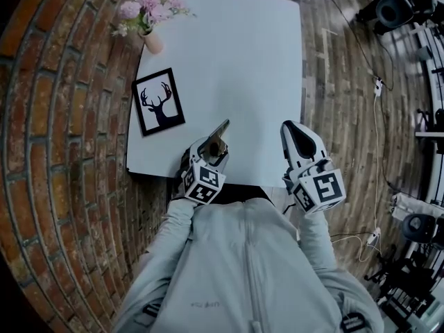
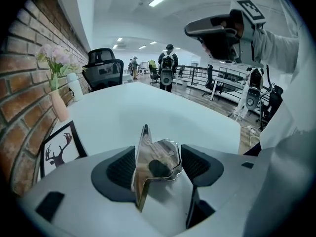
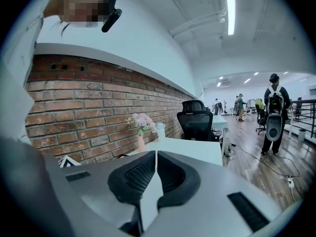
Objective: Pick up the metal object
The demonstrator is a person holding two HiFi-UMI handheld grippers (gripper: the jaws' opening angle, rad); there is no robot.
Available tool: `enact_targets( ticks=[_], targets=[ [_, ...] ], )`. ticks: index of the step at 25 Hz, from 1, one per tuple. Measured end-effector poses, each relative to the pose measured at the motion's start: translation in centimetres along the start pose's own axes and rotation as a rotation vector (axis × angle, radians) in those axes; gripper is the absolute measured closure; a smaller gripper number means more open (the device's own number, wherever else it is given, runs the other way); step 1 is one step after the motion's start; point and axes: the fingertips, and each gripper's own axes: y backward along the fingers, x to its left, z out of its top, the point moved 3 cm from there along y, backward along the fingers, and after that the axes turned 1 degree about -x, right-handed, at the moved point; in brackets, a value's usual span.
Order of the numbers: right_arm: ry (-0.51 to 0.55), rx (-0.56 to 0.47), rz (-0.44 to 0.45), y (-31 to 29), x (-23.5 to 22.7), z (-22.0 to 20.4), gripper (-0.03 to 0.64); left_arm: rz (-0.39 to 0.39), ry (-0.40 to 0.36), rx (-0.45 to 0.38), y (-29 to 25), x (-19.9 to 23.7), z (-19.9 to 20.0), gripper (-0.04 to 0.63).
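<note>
The metal object (image 2: 157, 163), a shiny bent plate with a dark hole, stands on edge between the pads of my left gripper (image 2: 158, 168). It spans the whole gap and touches both pads, which stand wide apart. In the head view the left gripper (image 1: 211, 151) hovers over the near edge of the white table (image 1: 229, 68), and the metal object (image 1: 220, 132) pokes forward from it. My right gripper (image 1: 300, 139) is beside it at the table's near right corner. Its pads (image 3: 154, 174) are pressed together with nothing between them.
A framed deer picture (image 1: 159, 102) lies at the table's left side, and a pink vase of flowers (image 1: 149, 19) stands at the far left corner. A brick wall (image 1: 62, 116) runs along the left. A black office chair (image 2: 104, 68) is beyond the table.
</note>
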Motion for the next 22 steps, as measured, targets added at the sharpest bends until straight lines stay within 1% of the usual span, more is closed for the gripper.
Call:
enact_targets(
  ticks=[8,14,17,20,22],
  targets=[
    [-0.021,0.014,-0.012,0.5,-0.2,-0.7,0.591,0.013,-0.046,0.038,-1.5,0.1,-0.8,0.304],
    [-0.038,0.013,-0.019,0.5,-0.3,-0.9,0.591,0.013,-0.07,0.042,-2.0,0.2,-0.9,0.311],
    [-0.043,0.011,-0.021,0.5,-0.3,-0.9,0.591,0.021,-0.085,0.029,-1.8,0.2,-0.7,0.339],
    [-0.05,0.007,-0.022,0.4,-0.4,-0.9,0.591,0.024,-0.076,0.004,-1.5,0.4,-0.3,0.393],
    [-0.051,0.005,-0.019,0.3,-0.3,-0.8,0.591,0.023,-0.07,-0.007,-1.3,0.6,-0.1,0.415]
  ],
)
